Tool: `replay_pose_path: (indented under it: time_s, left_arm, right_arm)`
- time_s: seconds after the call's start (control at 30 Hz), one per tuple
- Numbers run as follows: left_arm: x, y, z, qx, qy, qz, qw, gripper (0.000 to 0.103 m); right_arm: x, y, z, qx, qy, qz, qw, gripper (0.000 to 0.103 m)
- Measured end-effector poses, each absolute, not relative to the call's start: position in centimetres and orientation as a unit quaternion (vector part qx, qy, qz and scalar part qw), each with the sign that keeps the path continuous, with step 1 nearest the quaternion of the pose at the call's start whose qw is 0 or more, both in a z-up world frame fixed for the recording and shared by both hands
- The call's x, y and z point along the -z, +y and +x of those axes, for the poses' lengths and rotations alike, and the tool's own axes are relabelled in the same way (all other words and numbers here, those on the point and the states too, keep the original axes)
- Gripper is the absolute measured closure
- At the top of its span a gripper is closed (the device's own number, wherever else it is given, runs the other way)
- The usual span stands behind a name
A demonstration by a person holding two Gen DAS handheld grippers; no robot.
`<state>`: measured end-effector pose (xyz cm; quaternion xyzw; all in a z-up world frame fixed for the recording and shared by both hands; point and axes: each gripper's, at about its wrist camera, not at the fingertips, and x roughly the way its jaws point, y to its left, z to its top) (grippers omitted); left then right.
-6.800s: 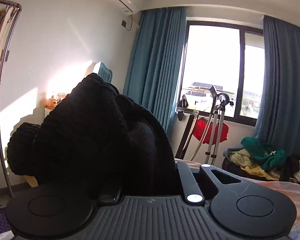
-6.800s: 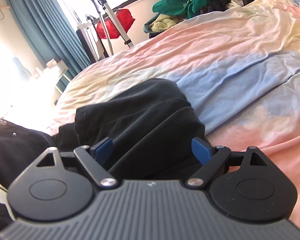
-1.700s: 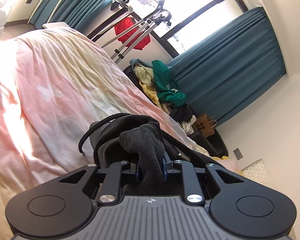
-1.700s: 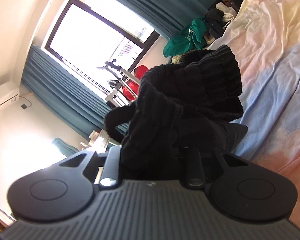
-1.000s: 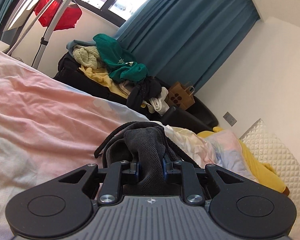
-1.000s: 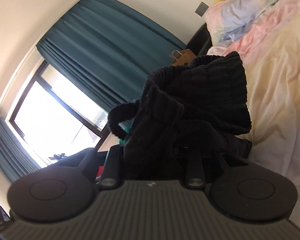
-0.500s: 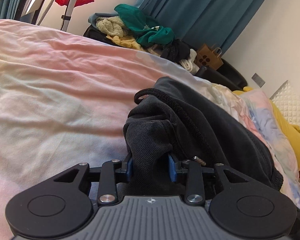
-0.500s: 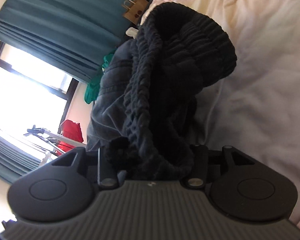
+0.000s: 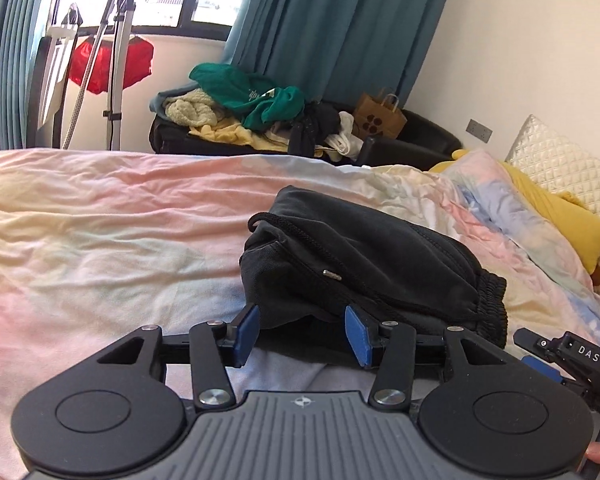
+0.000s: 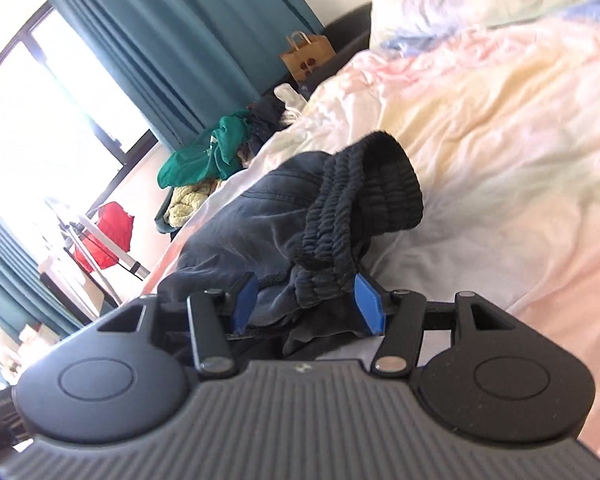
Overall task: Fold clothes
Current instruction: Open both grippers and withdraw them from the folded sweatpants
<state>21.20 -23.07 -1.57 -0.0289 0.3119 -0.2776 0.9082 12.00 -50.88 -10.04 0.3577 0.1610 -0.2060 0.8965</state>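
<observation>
Half a second ago your left gripper [image 9: 302,330] pinched the black drawstring sweatpants [image 9: 364,260]; now its blue pads [image 9: 247,330] stand apart with the folded bundle lying free on the pastel pink-and-yellow bedsheet [image 9: 100,232], its near edge between them. Your right gripper [image 10: 306,302] has also let go: jaws spread, the ribbed elastic waistband [image 10: 364,200] slumped between the pads, no longer lifted. Both releases suggest this fold is laid down; judge next whether the humped bundle needs flattening or another fold.
</observation>
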Motion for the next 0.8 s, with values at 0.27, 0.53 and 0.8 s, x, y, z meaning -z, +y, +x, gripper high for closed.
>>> replay_pose_path:
  time_s: [0.27,0.53,0.8]
  left_arm:
    - [-0.8,-20.0,11.1,0.260,0.242,-0.007,0.935,0.051]
    - [-1.2,-16.6,4.8,0.243,0.203,0.021,0.948,0.039]
    - [-0.1,-13.6,0.1,0.220,0.165,0.045,0.960,0.020]
  right_arm:
    - [5.8,-46.4,6.8,0.190,0.129,0.248,0.941,0.045]
    - [4.6,-41.8,3.8,0.170,0.131,0.187,0.959,0.045]
    - [5.5,-38.6,3.2,0.180,0.130,0.160,0.962,0.045]
